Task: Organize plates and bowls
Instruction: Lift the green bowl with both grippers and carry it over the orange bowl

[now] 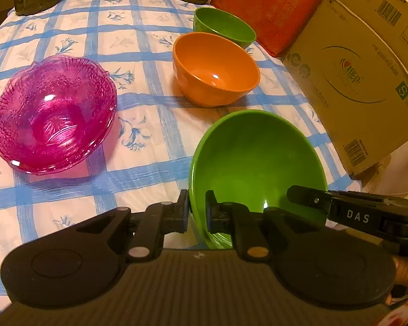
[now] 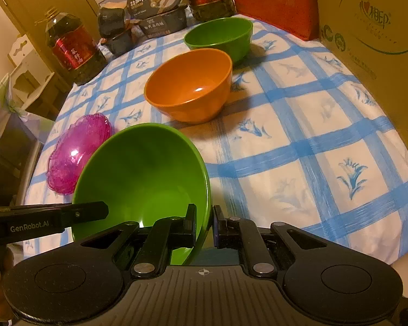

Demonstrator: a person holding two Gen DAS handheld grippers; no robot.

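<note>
A large green bowl (image 1: 255,157) (image 2: 144,168) is tilted over the near part of the blue-checked tablecloth (image 1: 138,40) (image 2: 299,146). My left gripper (image 1: 197,214) is shut on its left rim, and in the right wrist view one of its fingers (image 2: 95,212) reaches into the bowl. My right gripper (image 2: 205,222) is shut on the opposite rim, its finger (image 1: 307,198) showing in the left wrist view. Beyond stand an orange bowl (image 1: 217,65) (image 2: 190,81) and a smaller green bowl (image 1: 223,24) (image 2: 220,32). A pink glass dish (image 1: 54,114) (image 2: 76,149) lies to the left.
A cardboard box (image 1: 353,76) (image 2: 380,27) walls the right side, with a red bag (image 1: 269,8) (image 2: 274,0) behind it. Oil bottles (image 2: 70,46) and food boxes (image 2: 155,2) line the far edge. The table drops off at the left past the pink dish.
</note>
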